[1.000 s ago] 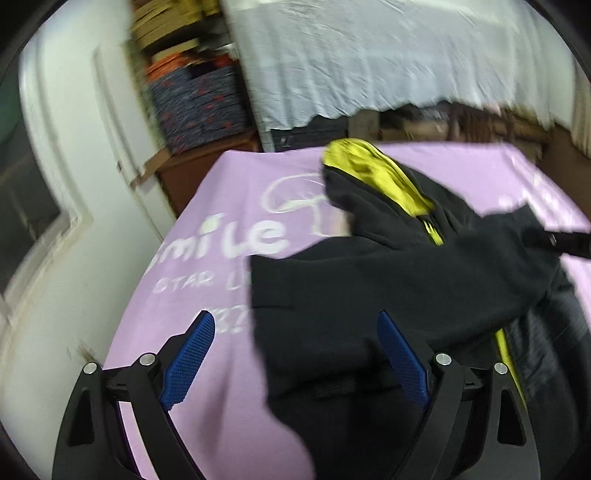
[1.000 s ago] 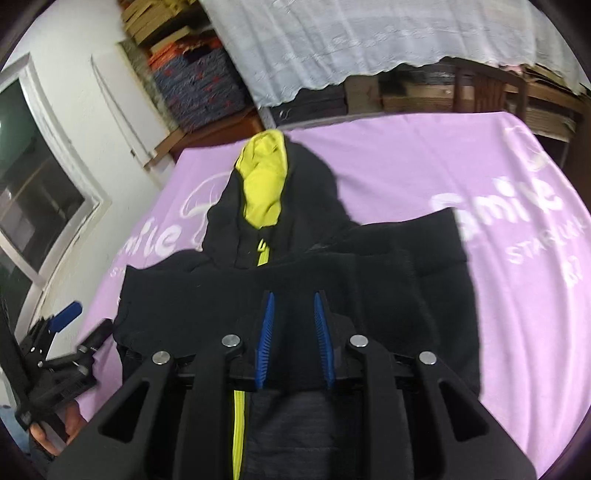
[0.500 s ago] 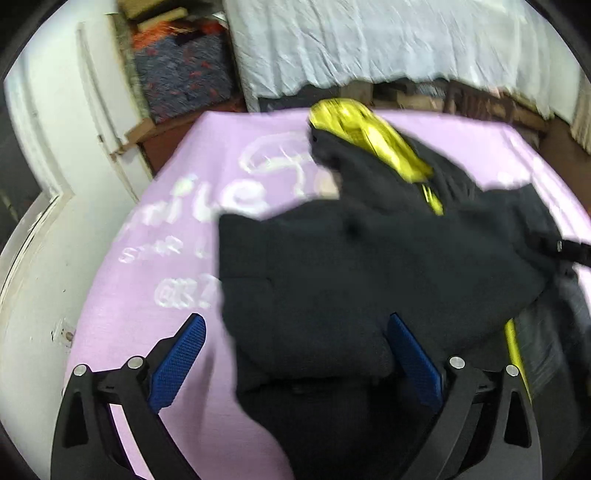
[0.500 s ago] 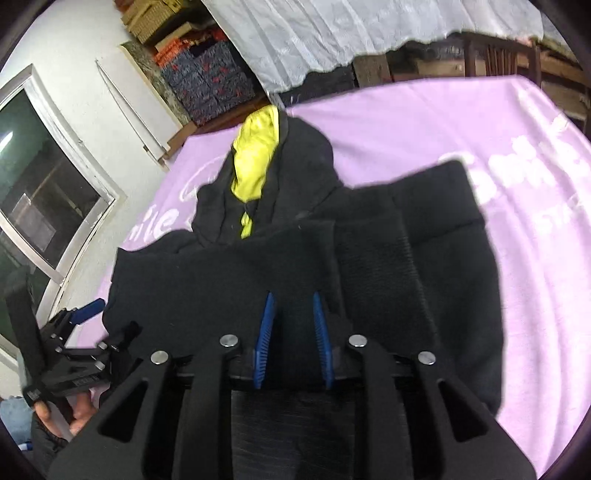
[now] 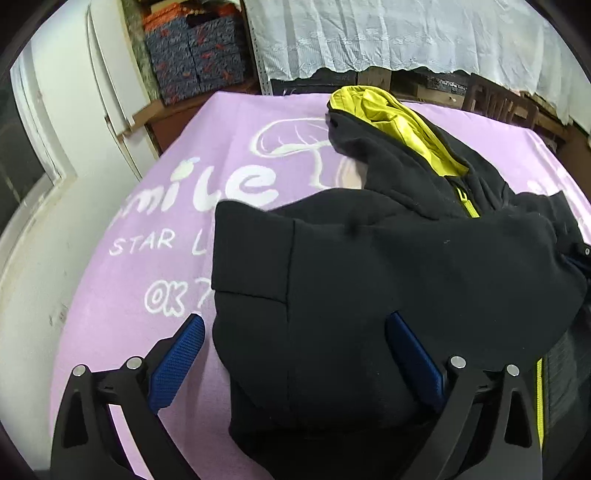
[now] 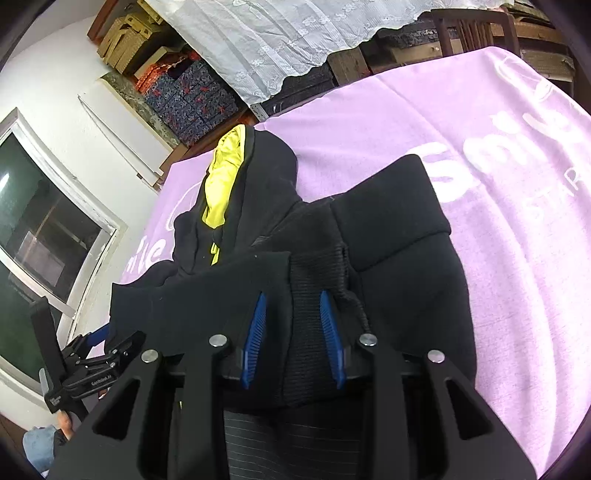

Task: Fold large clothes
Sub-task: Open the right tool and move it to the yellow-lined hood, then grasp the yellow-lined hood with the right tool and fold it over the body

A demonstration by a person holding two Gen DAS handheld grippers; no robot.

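Left tongs [image 5: 291,356] gape wide over the black hoodie [image 5: 388,288]; right tongs [image 6: 293,334] have just been opening, its ribbed cuff [image 6: 314,266] between them.

Blanket [image 5: 229,122]: we see lilac cloth with white "smile" lettering covering the table.
Lace curtain [image 5: 406,33]: white, hanging beyond the table's far edge.
Patterned boxes [image 5: 195,59]: stacked off the far left corner.
Window [image 6: 40,236]: we see it at left.
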